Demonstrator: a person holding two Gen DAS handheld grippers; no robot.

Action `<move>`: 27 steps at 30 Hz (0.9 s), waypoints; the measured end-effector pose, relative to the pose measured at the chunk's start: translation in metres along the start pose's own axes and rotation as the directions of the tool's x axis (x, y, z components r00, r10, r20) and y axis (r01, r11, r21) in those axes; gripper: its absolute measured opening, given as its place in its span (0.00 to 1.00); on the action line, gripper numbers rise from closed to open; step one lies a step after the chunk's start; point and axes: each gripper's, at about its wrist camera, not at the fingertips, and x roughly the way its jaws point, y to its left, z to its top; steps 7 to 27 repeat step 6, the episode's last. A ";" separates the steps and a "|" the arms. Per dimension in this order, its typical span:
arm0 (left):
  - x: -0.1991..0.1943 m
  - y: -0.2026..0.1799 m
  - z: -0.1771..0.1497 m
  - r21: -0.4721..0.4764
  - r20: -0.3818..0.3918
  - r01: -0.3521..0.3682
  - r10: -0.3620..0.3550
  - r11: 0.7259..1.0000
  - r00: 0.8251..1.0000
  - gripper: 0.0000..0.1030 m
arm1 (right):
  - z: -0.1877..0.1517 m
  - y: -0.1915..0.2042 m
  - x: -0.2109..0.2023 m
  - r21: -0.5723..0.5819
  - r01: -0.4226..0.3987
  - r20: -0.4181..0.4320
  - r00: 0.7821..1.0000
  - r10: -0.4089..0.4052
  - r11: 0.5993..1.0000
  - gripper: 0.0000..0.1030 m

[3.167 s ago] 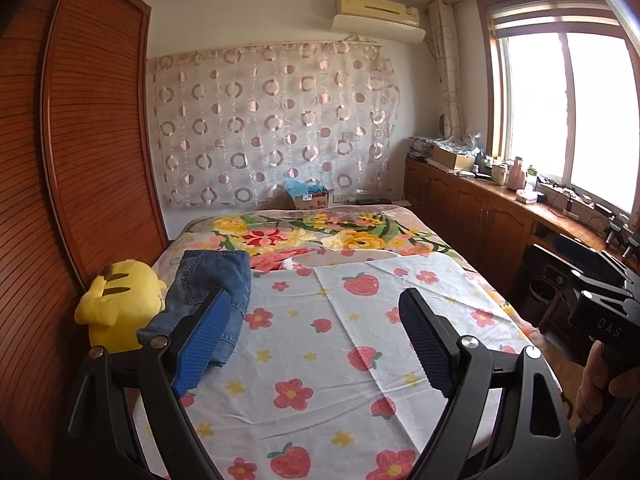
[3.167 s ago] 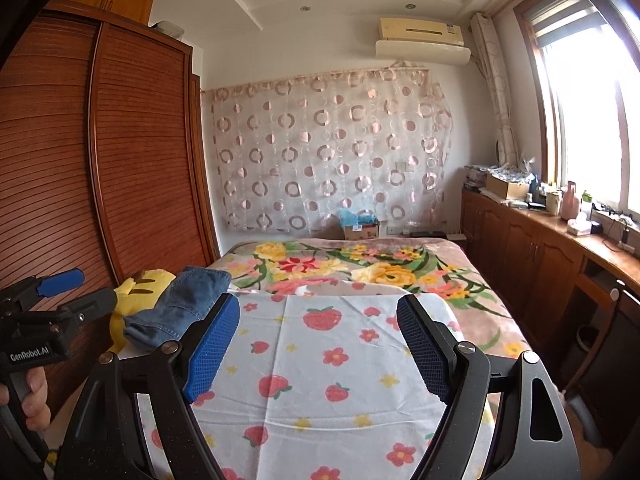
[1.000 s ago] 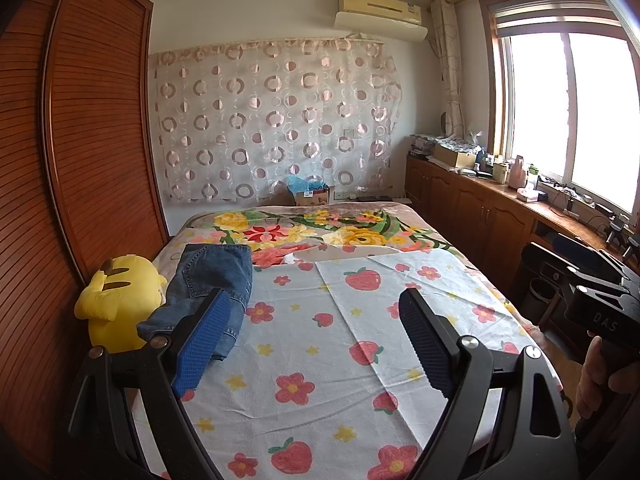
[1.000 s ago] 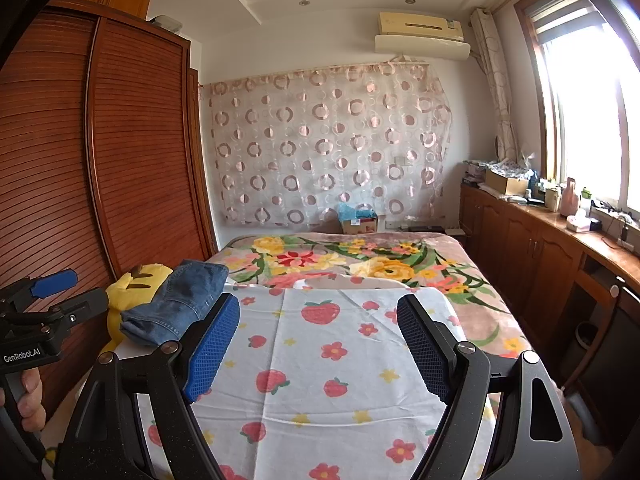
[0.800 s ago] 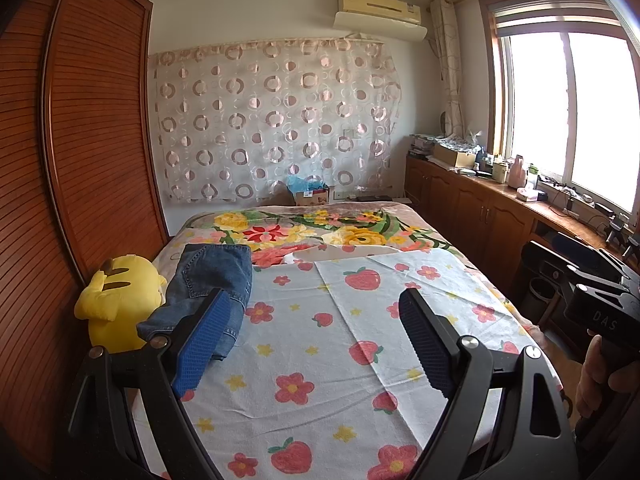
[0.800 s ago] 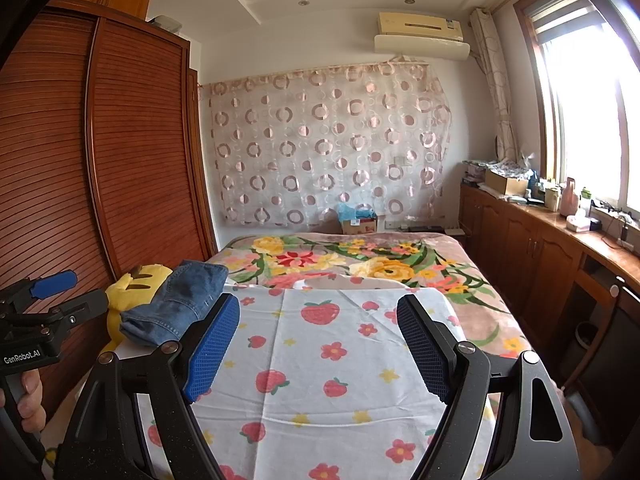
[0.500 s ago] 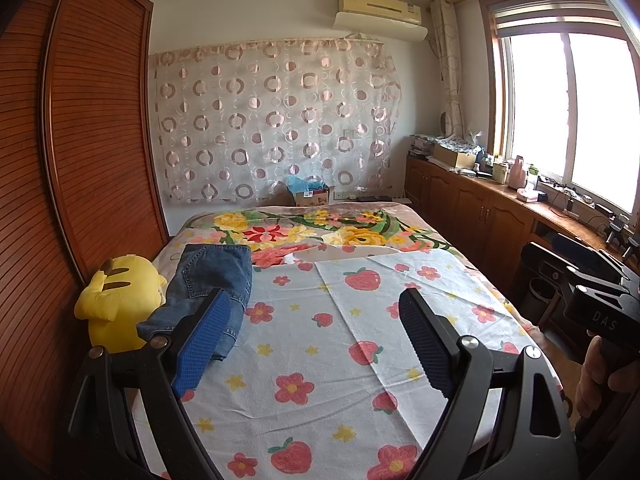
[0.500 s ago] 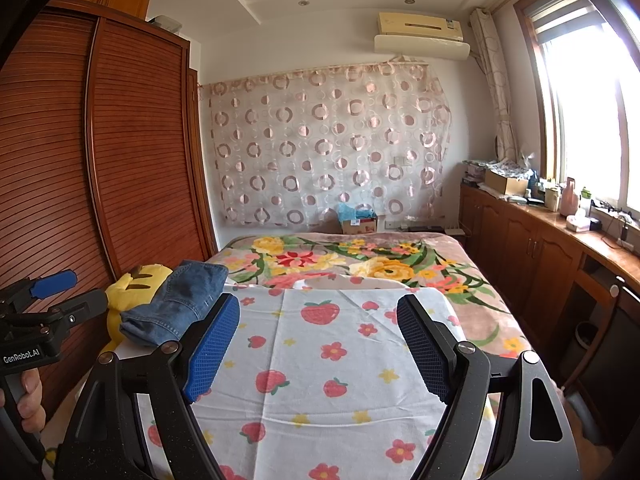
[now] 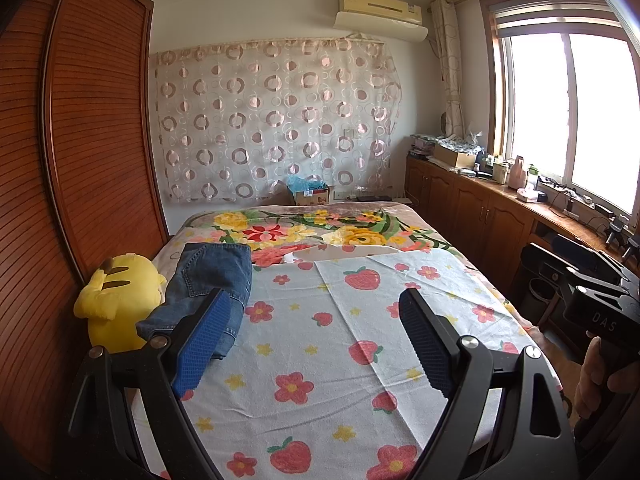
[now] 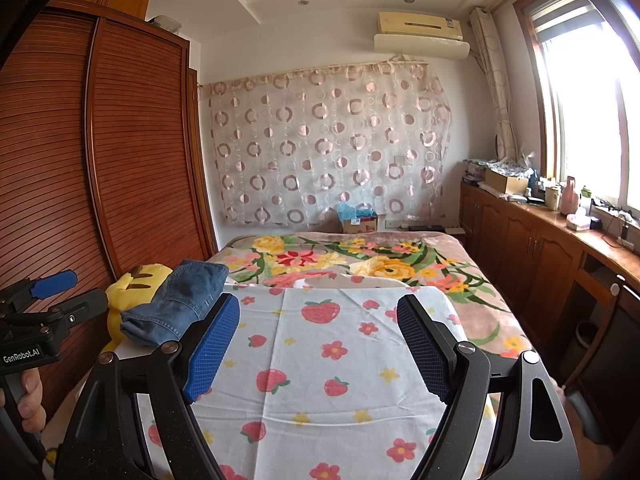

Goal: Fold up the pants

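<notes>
Leaning against a yellow plush toy [image 9: 120,300], folded pants [image 9: 212,280] lie beyond both wide-open, empty grippers.

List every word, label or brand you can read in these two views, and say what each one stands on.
"GenRobot.AI": white letters on the black handle of the left gripper, seen in the right wrist view.
"DAS": faint letters on the black body of the right gripper, seen in the left wrist view.
Label on the cream wall air conditioner: too small to read.
Print on the small cardboard box beyond the bed: blurred.
</notes>
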 end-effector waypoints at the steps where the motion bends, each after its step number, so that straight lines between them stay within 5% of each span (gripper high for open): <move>1: 0.000 0.000 0.000 0.000 0.000 0.001 -0.001 1.000 1.000 0.84 | 0.000 0.000 0.000 0.000 0.000 0.000 1.000 0.000 1.000 0.80; 27: 0.000 0.000 0.000 0.000 0.000 0.001 -0.001 1.000 1.000 0.84 | 0.000 0.000 0.000 -0.001 0.000 0.000 1.000 0.000 1.000 0.80</move>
